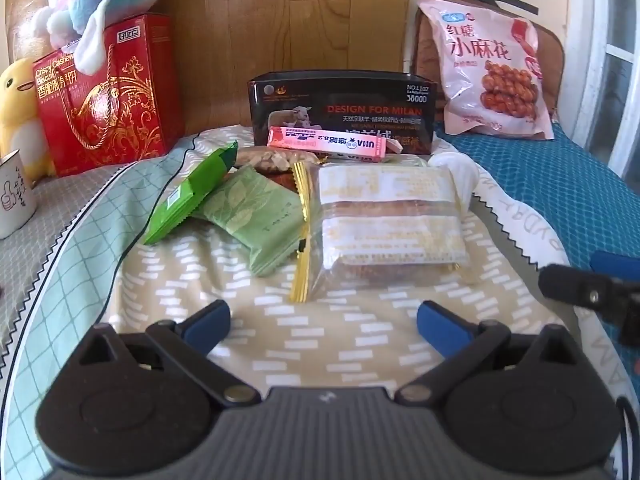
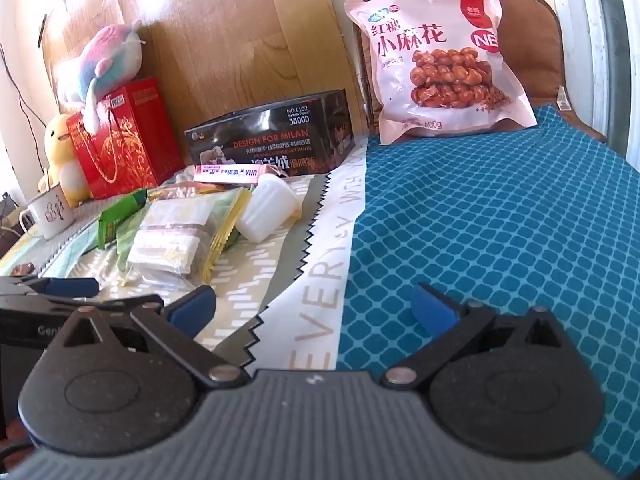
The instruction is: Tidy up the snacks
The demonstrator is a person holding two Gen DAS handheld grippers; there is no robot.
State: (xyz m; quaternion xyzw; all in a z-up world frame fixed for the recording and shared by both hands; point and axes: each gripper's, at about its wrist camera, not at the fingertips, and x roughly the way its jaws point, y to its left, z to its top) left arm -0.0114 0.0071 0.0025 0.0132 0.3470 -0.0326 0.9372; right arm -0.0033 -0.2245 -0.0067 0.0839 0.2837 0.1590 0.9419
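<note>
Several snacks lie on a patterned cloth: a clear cake packet, a pale green packet, a bright green bar, a pink UHA candy box, a nut packet and a white jelly cup. A black open box stands behind them. My left gripper is open and empty, just short of the cake packet. My right gripper is open and empty over the cloth edge, to the right of the snacks.
A big pink snack bag leans on a brown cushion at the back right. A red gift box, plush toys and a white mug stand left. A teal mat covers the right.
</note>
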